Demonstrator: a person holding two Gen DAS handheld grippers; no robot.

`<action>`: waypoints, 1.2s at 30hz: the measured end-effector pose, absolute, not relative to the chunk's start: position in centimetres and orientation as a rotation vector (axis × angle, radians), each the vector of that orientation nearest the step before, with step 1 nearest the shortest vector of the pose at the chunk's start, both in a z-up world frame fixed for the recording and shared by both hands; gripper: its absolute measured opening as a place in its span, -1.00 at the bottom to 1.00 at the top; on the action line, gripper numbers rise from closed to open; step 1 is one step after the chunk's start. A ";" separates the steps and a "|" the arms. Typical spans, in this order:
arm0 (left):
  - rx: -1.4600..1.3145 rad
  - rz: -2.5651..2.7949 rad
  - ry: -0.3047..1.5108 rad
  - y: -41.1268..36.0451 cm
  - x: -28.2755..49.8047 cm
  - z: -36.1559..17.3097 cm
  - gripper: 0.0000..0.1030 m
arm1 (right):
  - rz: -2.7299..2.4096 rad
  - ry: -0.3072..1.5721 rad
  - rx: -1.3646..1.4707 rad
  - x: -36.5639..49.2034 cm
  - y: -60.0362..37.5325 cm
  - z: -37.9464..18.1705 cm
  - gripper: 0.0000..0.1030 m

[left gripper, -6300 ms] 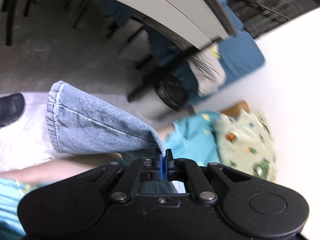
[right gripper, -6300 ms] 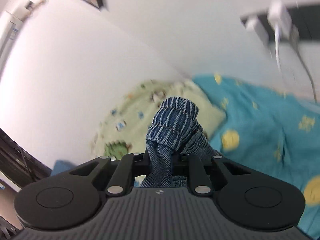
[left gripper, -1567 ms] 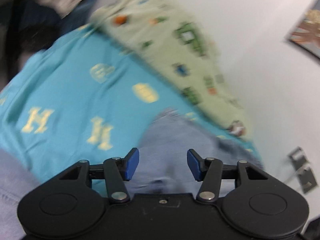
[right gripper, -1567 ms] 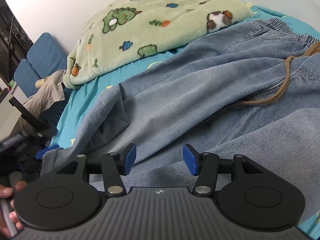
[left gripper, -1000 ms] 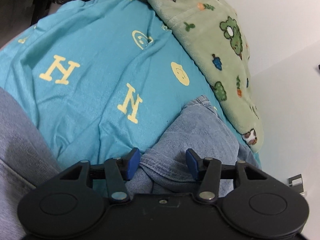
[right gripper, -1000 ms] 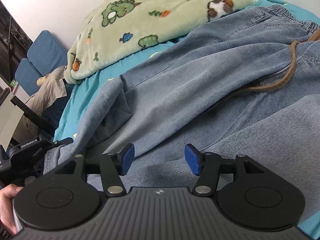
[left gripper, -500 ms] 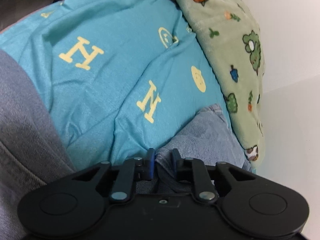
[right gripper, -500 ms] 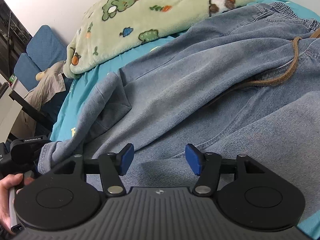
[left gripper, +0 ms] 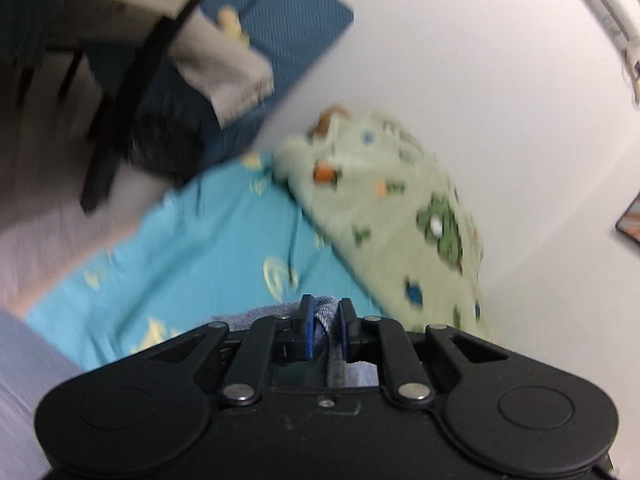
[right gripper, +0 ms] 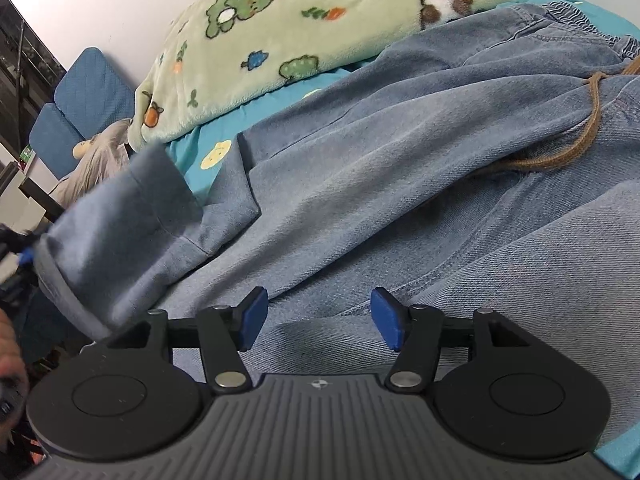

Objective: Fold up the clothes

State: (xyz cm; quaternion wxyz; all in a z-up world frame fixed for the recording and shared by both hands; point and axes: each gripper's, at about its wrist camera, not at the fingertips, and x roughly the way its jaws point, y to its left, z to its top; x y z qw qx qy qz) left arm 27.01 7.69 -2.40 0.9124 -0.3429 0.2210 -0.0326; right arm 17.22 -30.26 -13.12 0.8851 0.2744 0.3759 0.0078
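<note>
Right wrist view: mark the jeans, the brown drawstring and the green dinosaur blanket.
jeans [right gripper: 400,184]: right wrist view, mid leg panel.
brown drawstring [right gripper: 588,136]: right wrist view, on its curved run.
green dinosaur blanket [right gripper: 288,24]: right wrist view, plush top surface.

A bedroom: teal bedsheet [left gripper: 208,248], fleece blanket [right gripper: 304,36], blue cushions [right gripper: 84,92].

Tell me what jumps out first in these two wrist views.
The blue jeans fill most of the right wrist view, spread over the turquoise bedsheet, with the open right gripper just above them. The left gripper is shut on a jeans hem. A green cartoon-print blanket lies behind, against the wall.
</note>
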 end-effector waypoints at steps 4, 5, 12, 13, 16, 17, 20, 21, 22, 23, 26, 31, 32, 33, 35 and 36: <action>-0.702 0.023 0.460 10.1 27.3 -2.6 -0.79 | 0.019 0.786 0.562 17.4 -30.1 -13.2 0.17; -0.709 0.048 0.465 10.7 27.2 -2.9 -0.79 | 0.021 0.786 0.560 17.4 -30.0 -13.3 0.17; -0.723 0.226 0.445 14.5 25.3 -2.8 -0.78 | 0.032 0.786 0.567 17.6 -30.1 -13.3 0.17; -0.714 0.233 0.449 14.7 25.1 -2.7 -0.78 | 0.034 0.786 0.570 17.6 -30.1 -13.3 0.17; -0.752 0.249 0.502 15.0 24.8 -3.5 -0.77 | 0.041 0.783 0.575 17.7 -30.2 -13.3 0.17; -0.774 0.252 0.527 15.1 24.9 -4.1 -0.76 | 0.045 0.783 0.576 17.8 -30.3 -13.4 0.17; -0.831 0.278 0.590 15.7 25.0 -5.6 -0.74 | 0.062 0.773 0.594 17.9 -30.6 -13.3 0.19; -0.847 0.281 0.603 15.8 25.1 -6.0 -0.74 | 0.073 0.769 0.617 18.0 -30.9 -13.4 0.20; -0.862 0.283 0.614 15.9 25.2 -6.4 -0.69 | 0.083 0.765 0.640 18.2 -31.2 -13.5 0.21; -0.869 0.286 0.625 16.1 25.3 -6.6 -0.68 | 0.086 0.767 0.669 18.4 -31.7 -13.7 0.21; -0.900 0.293 0.656 16.6 25.5 -7.2 -0.50 | 0.058 0.760 0.755 18.8 -33.2 -14.2 0.21; -1.056 0.254 0.768 18.0 26.4 -9.9 -0.19 | -0.001 0.748 0.886 19.3 -36.0 -15.1 0.24; -1.100 0.248 0.792 18.4 26.6 -10.6 -0.14 | -0.015 0.753 0.887 19.5 -36.2 -15.4 0.24; -1.124 0.250 0.796 18.8 26.8 -11.1 -0.14 | -0.026 0.758 0.897 19.8 -36.4 -15.8 0.24; -1.159 0.259 0.792 19.6 27.1 -11.9 -0.14 | -0.043 0.764 0.922 20.4 -37.0 -16.6 0.24; -1.177 0.264 0.790 19.9 27.2 -12.2 -0.15 | -0.051 0.766 0.937 20.7 -37.3 -17.0 0.24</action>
